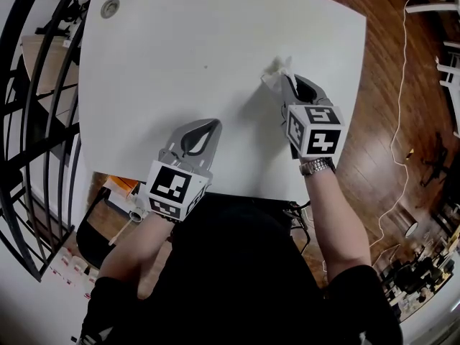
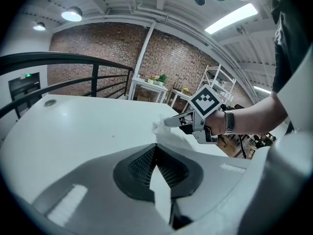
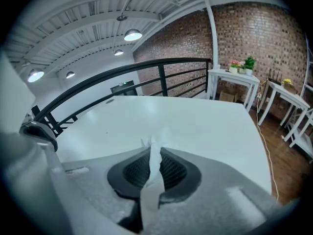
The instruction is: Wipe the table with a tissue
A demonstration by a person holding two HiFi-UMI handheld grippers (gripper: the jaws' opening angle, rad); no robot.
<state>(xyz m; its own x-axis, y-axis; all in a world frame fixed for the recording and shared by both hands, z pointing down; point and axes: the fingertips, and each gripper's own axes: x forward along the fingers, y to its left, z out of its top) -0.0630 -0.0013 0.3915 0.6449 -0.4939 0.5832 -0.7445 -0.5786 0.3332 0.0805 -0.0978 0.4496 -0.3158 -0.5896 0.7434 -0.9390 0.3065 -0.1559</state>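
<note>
A crumpled white tissue [image 1: 275, 72] touches the white table [image 1: 165, 56] right of its middle. My right gripper [image 1: 287, 79] is shut on it. In the right gripper view a strip of tissue [image 3: 153, 166] runs between the jaws of that gripper [image 3: 152, 148] and pokes out at the tip. My left gripper [image 1: 213, 123] hovers near the table's front edge, jaws together with nothing in them. From the left gripper [image 2: 155, 147] I see the right gripper [image 2: 169, 123] pressing the tissue [image 2: 158, 127] onto the tabletop [image 2: 73, 126].
A round metal grommet [image 1: 110, 8] sits in the table's far left corner, and a small dark speck [image 1: 205, 67] lies near the middle. A black railing [image 1: 29, 92] runs along the left. Wooden floor [image 1: 402, 106] with a white cable [image 1: 396, 142] is to the right.
</note>
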